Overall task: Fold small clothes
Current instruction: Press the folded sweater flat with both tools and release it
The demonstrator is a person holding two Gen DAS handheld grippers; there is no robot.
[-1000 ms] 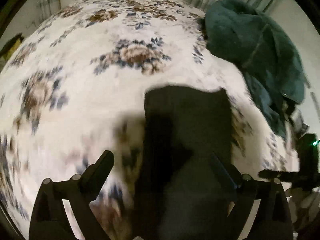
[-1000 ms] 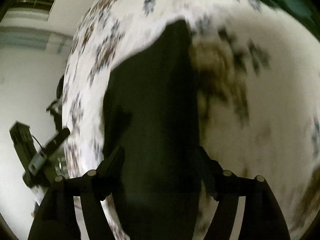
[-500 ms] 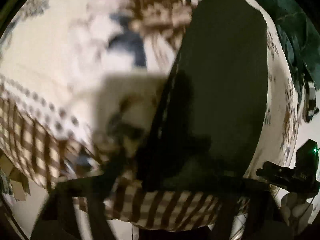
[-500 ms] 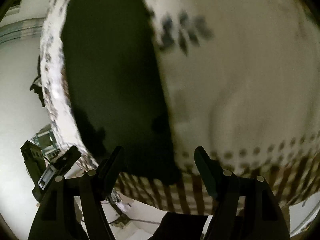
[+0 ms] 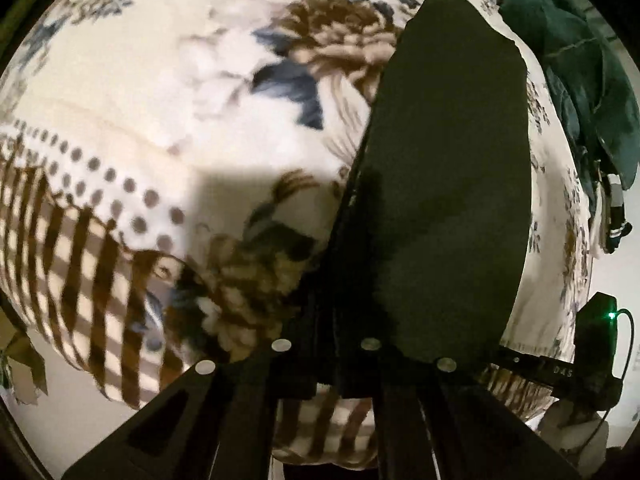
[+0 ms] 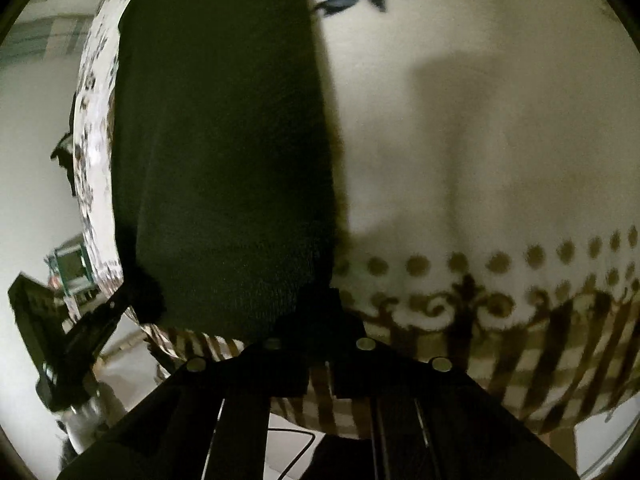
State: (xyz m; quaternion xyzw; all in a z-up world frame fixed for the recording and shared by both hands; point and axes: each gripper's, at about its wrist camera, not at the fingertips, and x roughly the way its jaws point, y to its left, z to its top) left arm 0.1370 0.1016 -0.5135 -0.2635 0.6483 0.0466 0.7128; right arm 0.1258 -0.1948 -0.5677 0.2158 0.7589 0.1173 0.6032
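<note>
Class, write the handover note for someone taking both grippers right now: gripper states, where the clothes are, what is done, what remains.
Left gripper: jaws shut on the near-left corner of the black garment.
Right gripper: jaws shut on its near-right corner.
The garment lies flat and lengthwise on the floral blanket; a green garment pile sits at the far right.
Done: both near corners gripped.
Left: carry the near edge over to the far edge, release, then smooth.

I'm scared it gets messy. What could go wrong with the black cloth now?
Both tools seem shut on the near edge of the black cloth, left tool, right tool. If one lets go early, the fold may come out crooked. That edge lies near the blanket's border, so the cloth might slide off.
</note>
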